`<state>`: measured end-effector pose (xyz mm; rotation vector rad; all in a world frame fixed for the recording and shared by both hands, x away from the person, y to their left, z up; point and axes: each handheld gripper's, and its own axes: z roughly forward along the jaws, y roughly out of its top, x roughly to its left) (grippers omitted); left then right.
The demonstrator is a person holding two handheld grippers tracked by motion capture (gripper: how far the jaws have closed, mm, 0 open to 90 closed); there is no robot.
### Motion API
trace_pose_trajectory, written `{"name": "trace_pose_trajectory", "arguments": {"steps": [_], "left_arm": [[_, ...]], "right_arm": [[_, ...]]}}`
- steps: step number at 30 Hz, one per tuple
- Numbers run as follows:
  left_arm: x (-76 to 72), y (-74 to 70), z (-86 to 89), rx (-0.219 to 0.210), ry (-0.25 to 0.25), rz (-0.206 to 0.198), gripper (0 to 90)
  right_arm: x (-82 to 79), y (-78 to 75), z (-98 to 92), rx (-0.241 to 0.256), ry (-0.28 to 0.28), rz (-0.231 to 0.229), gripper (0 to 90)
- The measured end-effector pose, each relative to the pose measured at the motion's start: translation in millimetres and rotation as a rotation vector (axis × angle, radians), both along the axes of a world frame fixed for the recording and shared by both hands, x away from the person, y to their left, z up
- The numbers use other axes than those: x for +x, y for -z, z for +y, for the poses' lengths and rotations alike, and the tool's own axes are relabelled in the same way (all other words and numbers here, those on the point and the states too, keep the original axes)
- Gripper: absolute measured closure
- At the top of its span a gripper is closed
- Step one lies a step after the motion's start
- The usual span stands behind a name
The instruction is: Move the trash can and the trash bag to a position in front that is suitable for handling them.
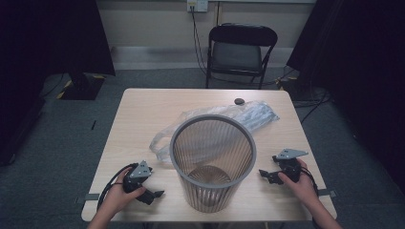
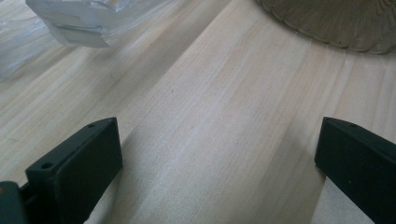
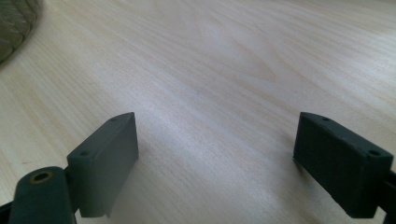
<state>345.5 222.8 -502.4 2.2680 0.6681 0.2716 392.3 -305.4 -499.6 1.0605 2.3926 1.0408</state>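
1. High view: wire basket (image 1: 213, 160) stands mid-surface w/ plastic bag (image 1: 248, 114) behind it, touching.
2. Left tool (image 1: 155, 194) & right tool (image 1: 265, 174): jaws wide apart, empty.
3. Bag prob. light, slippery, limp; pinch a bunched edge.

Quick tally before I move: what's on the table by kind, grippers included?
Wire waste basket: 1
Clear plastic bag: 1
Small dark round disc: 1
Handheld grippers: 2, the left gripper and the right gripper, both with jaws apart and holding nothing
Total: 5
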Motion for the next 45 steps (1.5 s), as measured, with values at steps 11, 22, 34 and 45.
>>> {"name": "trace_pose_trajectory", "arguments": {"steps": [11,22,34,45], "left_arm": [[0.3,-0.3,0.3,0.006,0.002,-0.006,0.0],[0.4,0.0,0.5,0.0,0.006,0.0,0.0],[0.7,0.4,1.0,-0.004,0.015,-0.002,0.0],[0.4,0.2,1.1,0.0,0.013,-0.002,0.0]], "right_arm": [[7.8,-2.9,-1.1,0.0,-0.021,0.025,14.9],[59.1,-38.2,28.6,0.003,-0.012,0.003,14.9],[125.1,-34.5,84.6,0.007,-0.034,0.037,15.0],[138.2,-11.9,92.7,-0.057,-0.033,0.112,17.6]]}}
